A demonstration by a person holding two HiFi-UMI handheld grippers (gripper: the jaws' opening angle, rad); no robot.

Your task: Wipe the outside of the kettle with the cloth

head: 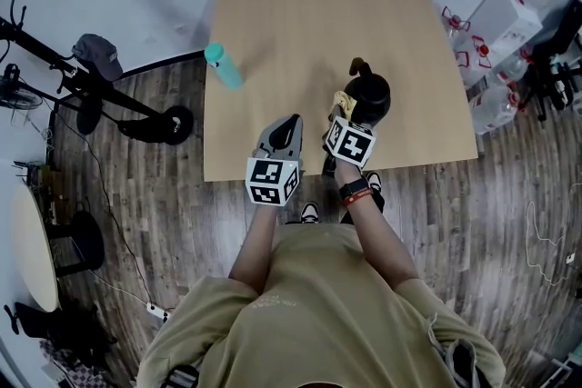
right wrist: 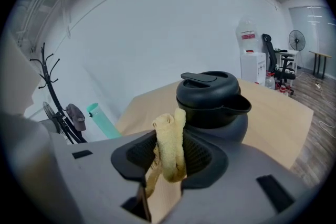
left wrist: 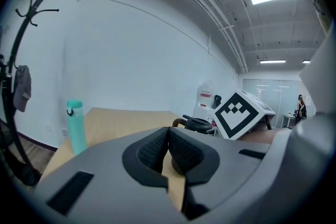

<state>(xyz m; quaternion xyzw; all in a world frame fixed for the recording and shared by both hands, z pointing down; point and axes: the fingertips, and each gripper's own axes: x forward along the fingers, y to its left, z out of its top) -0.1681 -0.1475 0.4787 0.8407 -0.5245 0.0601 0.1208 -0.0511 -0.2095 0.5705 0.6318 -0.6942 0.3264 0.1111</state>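
1. Head view: I am seeing the kettle [head: 371, 95] standing on the table [head: 309, 23], near its front edge. My right gripper [head: 340, 115] is holding the cloth [head: 341, 101] just beside the kettle. The left gripper [head: 285, 130] is hovering nearby.
2. Left gripper view: its jaws are pressing together on nothing, so I am judging it free to steady the kettle.
3. Right gripper view: the jaws are pinching the yellow cloth, with the kettle just beyond. I am aiming to press the protruding wad lightly on the wall and sweep around, so the kettle doesn't slide.
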